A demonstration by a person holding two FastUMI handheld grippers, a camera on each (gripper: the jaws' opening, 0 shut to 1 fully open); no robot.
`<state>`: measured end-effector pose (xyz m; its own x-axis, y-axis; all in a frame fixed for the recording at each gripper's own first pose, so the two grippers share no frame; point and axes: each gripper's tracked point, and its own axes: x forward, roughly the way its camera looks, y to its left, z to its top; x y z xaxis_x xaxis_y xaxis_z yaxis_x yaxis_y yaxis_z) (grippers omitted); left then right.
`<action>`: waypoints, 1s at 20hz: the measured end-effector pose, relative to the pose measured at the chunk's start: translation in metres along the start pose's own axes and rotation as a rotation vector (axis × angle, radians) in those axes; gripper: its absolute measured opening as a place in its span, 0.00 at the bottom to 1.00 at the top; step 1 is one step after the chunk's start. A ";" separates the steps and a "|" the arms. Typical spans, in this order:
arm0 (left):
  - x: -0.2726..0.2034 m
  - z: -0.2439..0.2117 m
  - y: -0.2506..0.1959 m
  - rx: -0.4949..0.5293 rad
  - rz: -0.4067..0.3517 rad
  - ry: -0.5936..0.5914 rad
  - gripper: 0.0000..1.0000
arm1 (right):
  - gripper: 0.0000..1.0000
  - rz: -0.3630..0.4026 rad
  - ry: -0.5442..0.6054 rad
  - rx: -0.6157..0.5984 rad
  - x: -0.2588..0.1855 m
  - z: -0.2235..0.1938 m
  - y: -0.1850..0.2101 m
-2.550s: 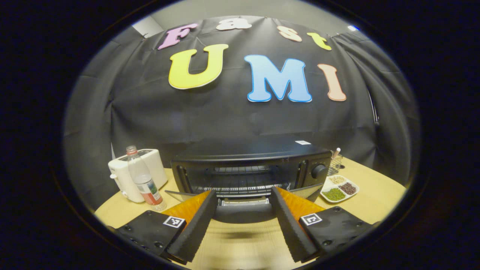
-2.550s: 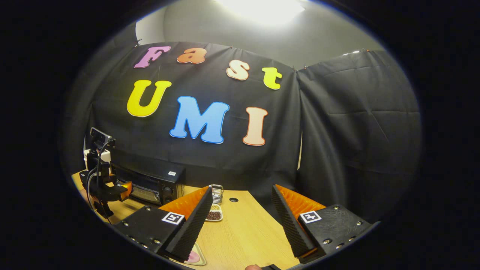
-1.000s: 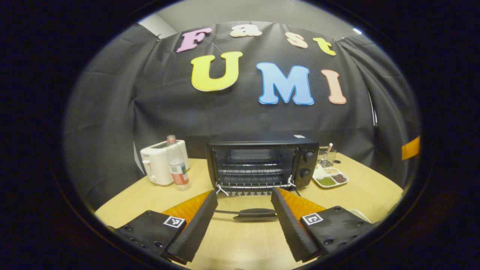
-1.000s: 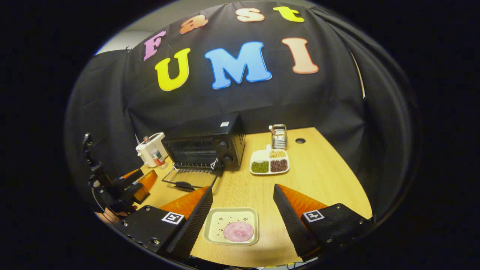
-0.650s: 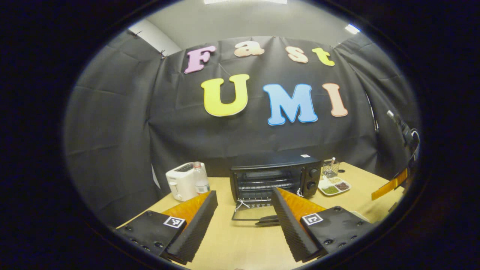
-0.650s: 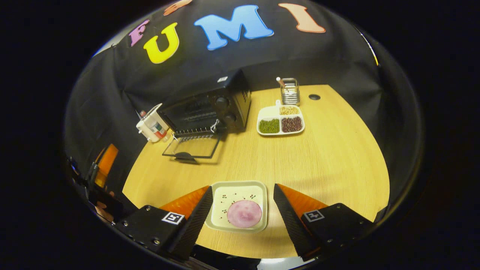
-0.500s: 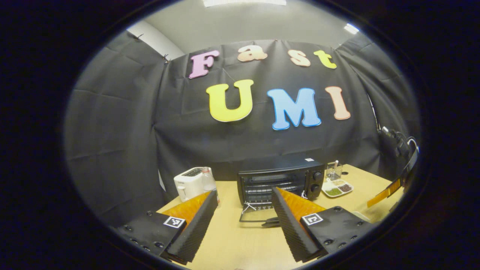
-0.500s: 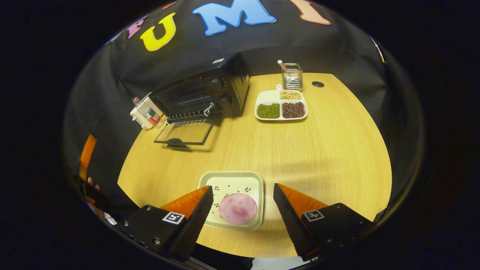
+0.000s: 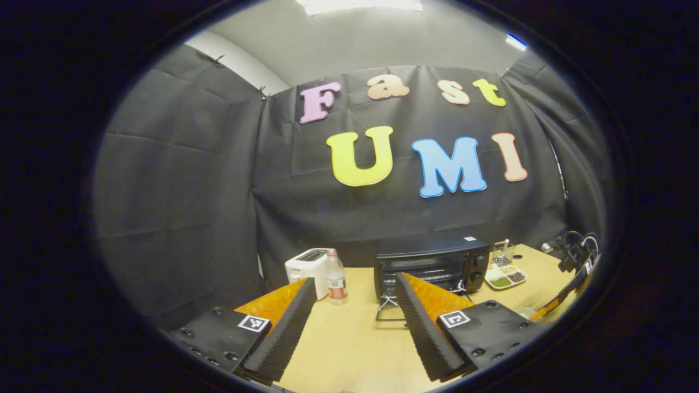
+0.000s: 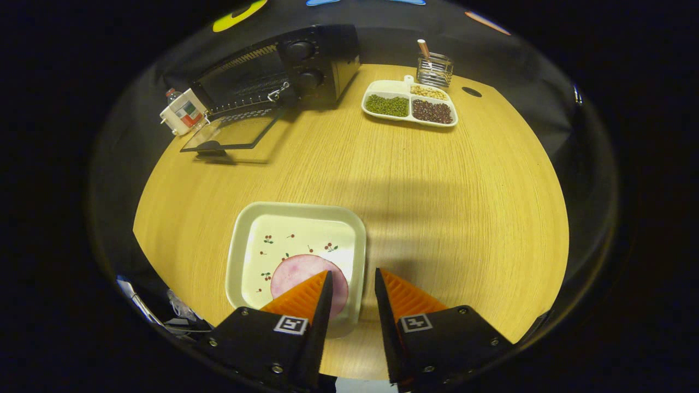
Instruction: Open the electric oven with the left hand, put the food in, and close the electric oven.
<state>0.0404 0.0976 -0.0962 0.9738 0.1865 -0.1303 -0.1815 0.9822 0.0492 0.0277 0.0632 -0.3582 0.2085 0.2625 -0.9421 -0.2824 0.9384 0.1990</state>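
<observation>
Right gripper (image 10: 349, 305) sat low over the near edge of the table (image 10: 464, 207), fingers narrowed to a small gap astride the plate's (image 10: 240, 245) right rim: left finger over the pink food slice (image 10: 295, 275), right finger outside the rim. Cannot tell if they pressed the rim. Oven (image 10: 278, 68) stood far left w/ door (image 10: 232, 134) dropped flat open. Sectioned bean dish (image 10: 409, 106) and wire holder (image 10: 435, 68) lay to its right.

Left gripper (image 9: 352, 322) was held up off the table, fingers spread wide, nothing between. Beyond it: oven (image 9: 431, 265), bottle (image 9: 336, 281), toaster (image 9: 306, 267).
</observation>
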 end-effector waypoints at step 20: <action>0.016 0.006 0.000 -0.028 0.017 -0.006 0.91 | 0.00 0.366 0.065 0.325 -0.017 0.013 0.034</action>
<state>0.0564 0.1002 -0.0922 0.9713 0.2034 -0.1236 -0.2021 0.9791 0.0233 0.0264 0.0939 -0.3315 0.0883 0.5828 -0.8078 -0.0168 0.8117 0.5838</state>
